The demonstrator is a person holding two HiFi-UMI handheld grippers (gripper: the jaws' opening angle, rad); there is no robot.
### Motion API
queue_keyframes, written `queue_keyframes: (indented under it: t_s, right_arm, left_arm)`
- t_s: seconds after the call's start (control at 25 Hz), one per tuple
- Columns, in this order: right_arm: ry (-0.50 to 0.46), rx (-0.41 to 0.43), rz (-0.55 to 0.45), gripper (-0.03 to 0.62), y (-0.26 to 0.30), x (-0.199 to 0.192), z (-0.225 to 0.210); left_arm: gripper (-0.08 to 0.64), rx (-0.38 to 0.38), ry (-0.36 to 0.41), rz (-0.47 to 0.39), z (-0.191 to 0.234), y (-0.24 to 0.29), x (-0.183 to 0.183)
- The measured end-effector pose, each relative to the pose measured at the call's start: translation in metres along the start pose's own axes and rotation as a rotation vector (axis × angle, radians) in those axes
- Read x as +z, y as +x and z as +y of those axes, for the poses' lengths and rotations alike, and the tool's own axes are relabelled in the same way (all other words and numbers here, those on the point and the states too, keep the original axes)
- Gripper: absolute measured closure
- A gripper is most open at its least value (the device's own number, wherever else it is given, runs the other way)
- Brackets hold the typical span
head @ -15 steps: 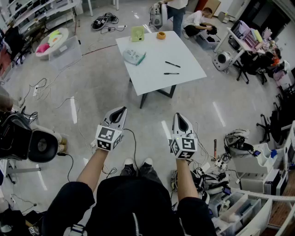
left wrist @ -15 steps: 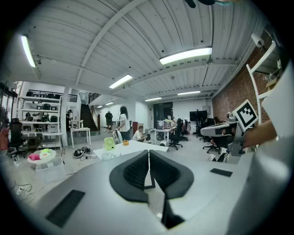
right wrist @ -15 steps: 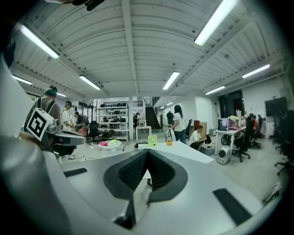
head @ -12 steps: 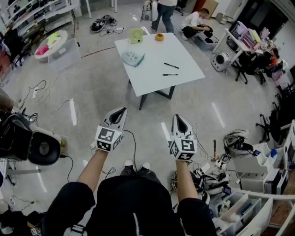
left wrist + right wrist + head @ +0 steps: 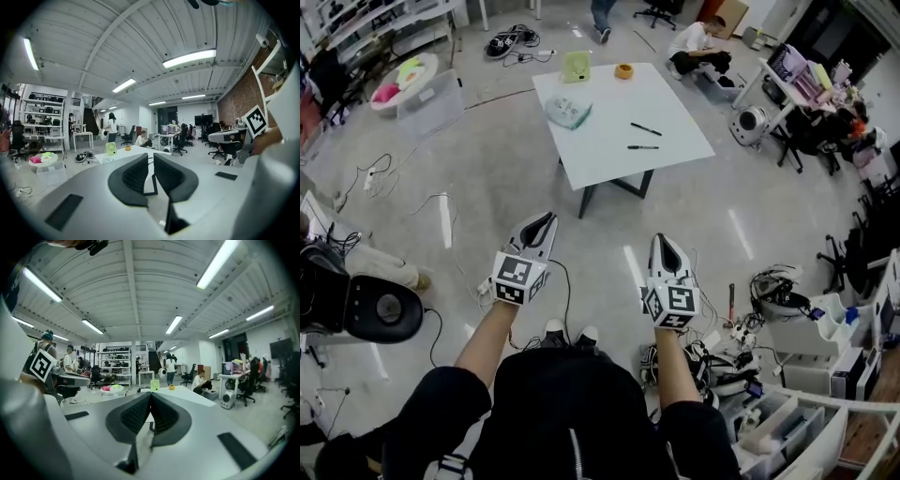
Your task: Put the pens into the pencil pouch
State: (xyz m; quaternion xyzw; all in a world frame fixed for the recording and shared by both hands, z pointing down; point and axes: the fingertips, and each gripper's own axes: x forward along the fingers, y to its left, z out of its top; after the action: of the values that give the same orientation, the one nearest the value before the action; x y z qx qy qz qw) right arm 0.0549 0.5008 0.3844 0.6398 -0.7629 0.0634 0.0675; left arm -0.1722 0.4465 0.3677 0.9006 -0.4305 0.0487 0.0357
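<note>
Pens, two black ones [image 5: 642,147] [image 5: 645,129], lie on the white surface [image 5: 675,103], well ahead of both claws and untouched.

Nearest to the camera, the person's bare forearms reach forward over a dark top, with the shoes [image 5: 562,331] below between them. The left claw [image 5: 547,220] is held out over the grey floor [image 5: 487,169]. In its own view its jaws are clenched with only a thin slit at the tips, and nothing is between them [image 5: 151,157]. The right claw [image 5: 665,238] is level with it, well apart to the right. Its jaws are pressed together at the tips and are just as empty [image 5: 150,394]. Each claw carries its marker cube just above the hand.

Loose cables [image 5: 441,202] trail over the floor to the left, and gear and bins crowd the right side.

Farther on stands the surface. The nearer pen lies crosswise close to the near edge, and the other lies just beyond it, tilted, both on the right half. The pale green pouch [image 5: 569,112] rests on the left half, well apart from the pens. At the far edge are a green box [image 5: 576,67] and an orange roll [image 5: 624,71].

Beyond the surface, a person [image 5: 698,47] crouches on the floor.
</note>
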Motion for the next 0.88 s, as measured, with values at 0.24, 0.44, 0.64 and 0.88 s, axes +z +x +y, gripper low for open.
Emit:
queue_keyframes:
  t_s: [0.24,0.44,0.64,0.88]
  right_arm:
    - [0.006,0.012,-0.003,0.459,0.005,-0.001,-0.005]
    - [0.014,0.006,-0.008,0.369,0.008,-0.009,-0.011]
    - [0.016,0.017,-0.006,0.342,0.01,-0.01,-0.014]
    - [0.022,0.061,0.01,0.331,0.014,-0.015,-0.019]
  left_arm:
    - [0.356,0.0,-0.041,0.002,0.001,0.005,-0.005]
    - [0.296,0.004,-0.053,0.013,0.004,0.006,-0.016]
    - [0.296,-0.009,-0.059,0.032,-0.004,0.007,-0.019]
    - [0.296,0.005,-0.045,0.034,-0.014,0.018,-0.017]
